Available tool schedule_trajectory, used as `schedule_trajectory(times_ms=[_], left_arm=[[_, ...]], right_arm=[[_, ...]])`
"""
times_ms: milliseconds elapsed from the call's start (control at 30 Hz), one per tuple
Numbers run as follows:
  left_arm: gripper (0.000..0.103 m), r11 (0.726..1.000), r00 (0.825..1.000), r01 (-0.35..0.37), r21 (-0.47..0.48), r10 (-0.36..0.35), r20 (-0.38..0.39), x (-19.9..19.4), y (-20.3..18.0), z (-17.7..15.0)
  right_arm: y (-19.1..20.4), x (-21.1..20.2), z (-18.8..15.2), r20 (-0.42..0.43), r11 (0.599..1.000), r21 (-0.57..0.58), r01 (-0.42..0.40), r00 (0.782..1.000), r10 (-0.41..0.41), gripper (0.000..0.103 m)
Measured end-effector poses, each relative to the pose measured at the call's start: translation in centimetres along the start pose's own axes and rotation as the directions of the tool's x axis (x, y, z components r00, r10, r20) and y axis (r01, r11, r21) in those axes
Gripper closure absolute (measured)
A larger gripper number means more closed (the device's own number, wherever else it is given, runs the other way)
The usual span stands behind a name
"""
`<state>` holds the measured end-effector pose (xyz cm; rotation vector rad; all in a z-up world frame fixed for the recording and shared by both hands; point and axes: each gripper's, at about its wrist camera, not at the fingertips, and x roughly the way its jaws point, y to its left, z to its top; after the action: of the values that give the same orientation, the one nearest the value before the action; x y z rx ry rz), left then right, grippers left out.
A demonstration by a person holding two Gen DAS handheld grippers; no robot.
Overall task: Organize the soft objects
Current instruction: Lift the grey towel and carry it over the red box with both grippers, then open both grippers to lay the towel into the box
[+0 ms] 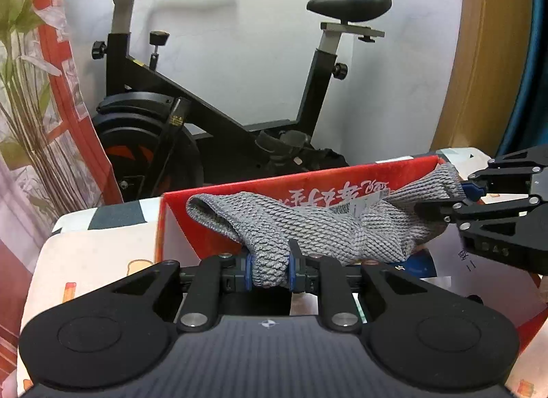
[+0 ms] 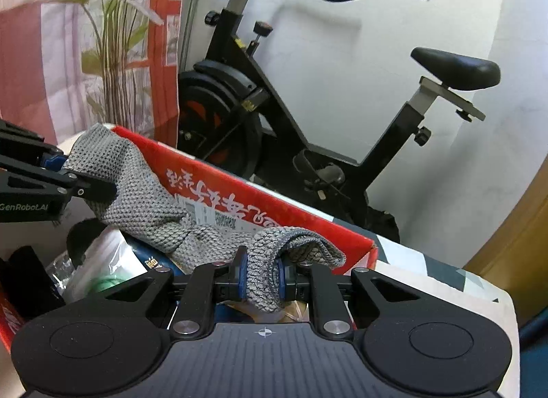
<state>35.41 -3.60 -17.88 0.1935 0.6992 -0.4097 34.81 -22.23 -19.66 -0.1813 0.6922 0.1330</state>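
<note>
the left gripper (image 1: 269, 269) pinches one end of a grey knitted cloth (image 1: 308, 223). its 2 blue-tipped fingers (image 1: 249, 269) are clenched on a bunched bit of the knit. the right gripper (image 2: 262, 278) pinches the other end of the same cloth (image 2: 154, 206) in the same way, its fingers (image 2: 241, 274) squeezed tight on a fold.

the cloth hangs between the 2 grippers and sags a little in the middle. it sits over the open top of a red cardboard box (image 1: 239, 192) with white writing on its inside wall. a small white tag (image 1: 363, 204) sticks out of the cloth near the middle. in the left wrist view the right gripper (image 1: 471, 191) comes in from the right side and holds the far corner of the cloth.

in the right wrist view the box (image 2: 274, 206) has other things inside, under the cloth: a clear plastic bag (image 2: 102, 261), something dark blue (image 2: 147, 257) and something black (image 2: 30, 281). they are too jumbled to name.

the box rests on a surface with a light printed cover (image 1: 102, 254). behind it stands a black exercise bike (image 1: 212, 103) against a white wall (image 1: 260, 42). a sheer curtain (image 1: 30, 90) with green leaves and red stripes hangs beside the bike.
</note>
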Motion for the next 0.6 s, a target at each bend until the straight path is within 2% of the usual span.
schedule_trajectory(times_ms=[233,367,433,500,600], left_arm=[[0.083,1.000,0.996,0.016,-0.006,-0.017,-0.086,2.4,0.4,0.9],[0.081,0.999,0.993,0.035,-0.007,-0.036,-0.112,3.1,0.6,1.0],[0.074,0.999,0.993,0.044,-0.016,-0.046,-0.110,3.1,0.9,0.9],[0.056,0.998,0.994,0.049,-0.033,-0.052,-0.100,2.9,1.3,0.8],[0.045,0.994,0.994,0.074,-0.075,-0.080,-0.078,2.5,1.8,0.7]], right_arm=[[1.4,2.7,0.8,-0.098,0.998,-0.060,-0.016,0.995,0.010,0.088],[1.8,4.4,1.3,-0.160,0.998,-0.054,-0.035,0.987,0.026,0.088],[1.8,5.2,1.4,-0.192,0.998,-0.049,-0.041,0.981,0.030,0.088],[1.8,5.9,1.4,-0.223,0.998,-0.036,-0.042,0.974,0.032,0.088],[1.5,6.8,1.3,-0.271,0.999,-0.004,-0.043,0.962,0.040,0.088]])
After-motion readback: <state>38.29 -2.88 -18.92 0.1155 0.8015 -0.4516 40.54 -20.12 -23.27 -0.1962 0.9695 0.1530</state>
